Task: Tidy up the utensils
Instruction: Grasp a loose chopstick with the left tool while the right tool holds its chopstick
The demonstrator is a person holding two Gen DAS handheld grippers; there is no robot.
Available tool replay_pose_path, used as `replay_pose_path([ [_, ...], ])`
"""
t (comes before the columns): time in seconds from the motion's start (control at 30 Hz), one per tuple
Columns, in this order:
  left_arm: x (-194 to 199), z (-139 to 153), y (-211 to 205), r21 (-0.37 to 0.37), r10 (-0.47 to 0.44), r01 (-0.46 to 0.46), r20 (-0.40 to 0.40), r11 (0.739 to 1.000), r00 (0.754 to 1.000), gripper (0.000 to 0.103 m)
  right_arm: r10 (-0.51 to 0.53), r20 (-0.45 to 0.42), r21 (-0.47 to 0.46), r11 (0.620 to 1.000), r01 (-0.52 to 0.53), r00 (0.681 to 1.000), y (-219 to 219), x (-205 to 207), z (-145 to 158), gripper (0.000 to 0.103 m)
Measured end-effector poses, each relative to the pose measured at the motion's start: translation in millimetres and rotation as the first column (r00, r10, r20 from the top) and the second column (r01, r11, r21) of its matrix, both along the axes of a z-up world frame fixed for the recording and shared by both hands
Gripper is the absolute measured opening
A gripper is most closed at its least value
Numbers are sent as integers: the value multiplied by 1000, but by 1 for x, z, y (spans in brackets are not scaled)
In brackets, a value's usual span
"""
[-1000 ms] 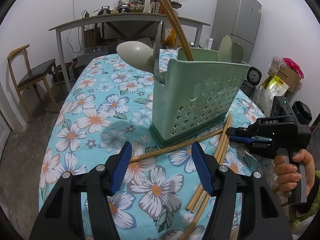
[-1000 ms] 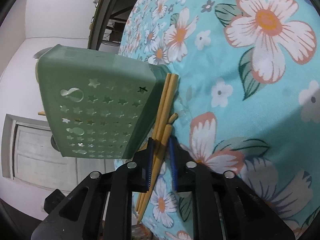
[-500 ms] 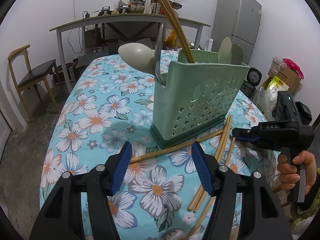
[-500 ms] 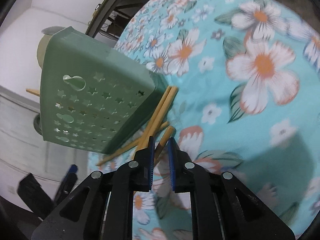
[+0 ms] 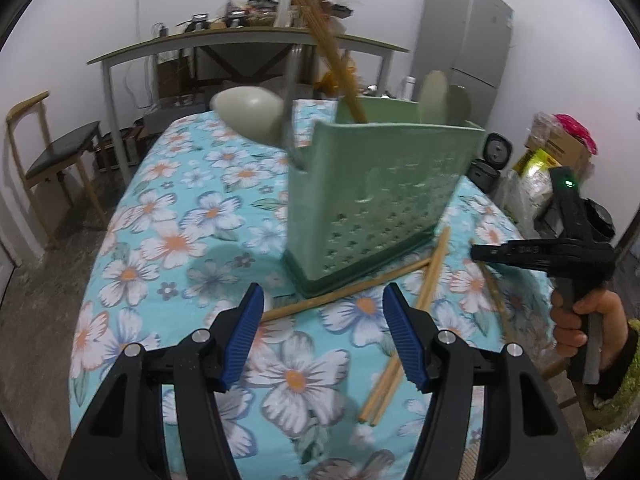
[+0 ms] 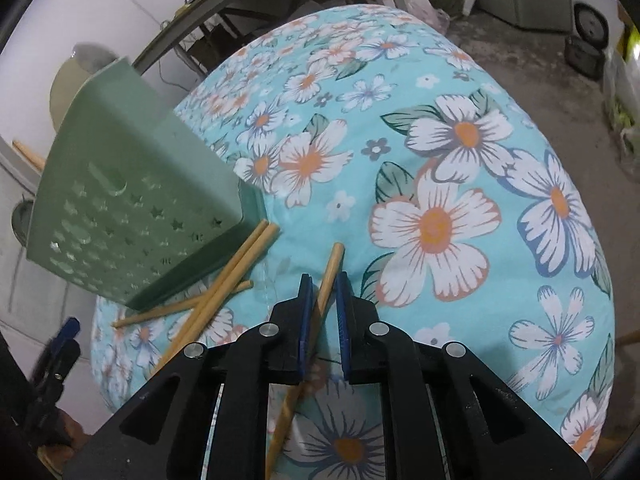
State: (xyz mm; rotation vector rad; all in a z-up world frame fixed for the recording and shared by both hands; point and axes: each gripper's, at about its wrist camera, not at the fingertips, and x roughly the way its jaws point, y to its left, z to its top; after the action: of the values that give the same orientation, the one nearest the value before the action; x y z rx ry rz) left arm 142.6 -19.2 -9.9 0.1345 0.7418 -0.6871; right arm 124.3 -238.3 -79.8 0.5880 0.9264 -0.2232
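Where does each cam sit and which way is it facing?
Left wrist: on the left claw, open, looking across the floral table at the green utensil holder; right claw and hand show.
Right wrist: on the right claw, looking down, a chopstick between its pads.
Shared: holder, loose chopsticks.

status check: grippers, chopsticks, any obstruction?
Left gripper open, hovering. Right gripper shut on chopstick, lifted. Three loose chopsticks beside green holder. Nothing blocking.

White walls, a grey desk [image 5: 248, 40], wooden chair [image 5: 52, 152], and seemingly a fridge [image 5: 468, 36].
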Motion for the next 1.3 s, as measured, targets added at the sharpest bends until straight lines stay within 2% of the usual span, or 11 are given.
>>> replay_pose_path([
  [0.23, -24, -4, -36, -17, -182, 182, -4, 983, 983, 58, 48, -14, -16, 999, -48, 999, 0, 0, 0, 10],
  [0.37, -31, -12, -66, 8, -270, 270, -10, 963, 963, 49, 64, -17, -54, 996, -65, 998, 6, -2, 0, 10],
  [0.5, -26, -23, -87, 27, -296, 298, -41, 954, 954, 38, 61, -9, -33, 998, -62, 998, 4, -3, -1, 10],
  [0.6, -21, -29, -98, 39, -309, 311, -54, 950, 950, 35, 62, -3, -24, 998, -62, 998, 2, -8, -1, 10],
  [1.13, -5, -56, -127, 114, -314, 322, -83, 940, 946, 25, 61, 19, -1, 998, -61, 998, -2, -13, 0, 10],
  [1.23, -3, -58, -129, 123, -299, 307, -82, 944, 951, 18, 61, 22, -3, 998, -61, 998, 0, -14, 1, 10],
  [1.27, -3, -58, -129, 126, -292, 300, -83, 946, 953, 12, 62, 23, -5, 998, -61, 998, 0, -15, 1, 10],
  [1.3, -2, -58, -128, 123, -286, 295, -90, 947, 954, 12, 62, 23, -6, 998, -62, 998, 0, -15, 1, 10],
])
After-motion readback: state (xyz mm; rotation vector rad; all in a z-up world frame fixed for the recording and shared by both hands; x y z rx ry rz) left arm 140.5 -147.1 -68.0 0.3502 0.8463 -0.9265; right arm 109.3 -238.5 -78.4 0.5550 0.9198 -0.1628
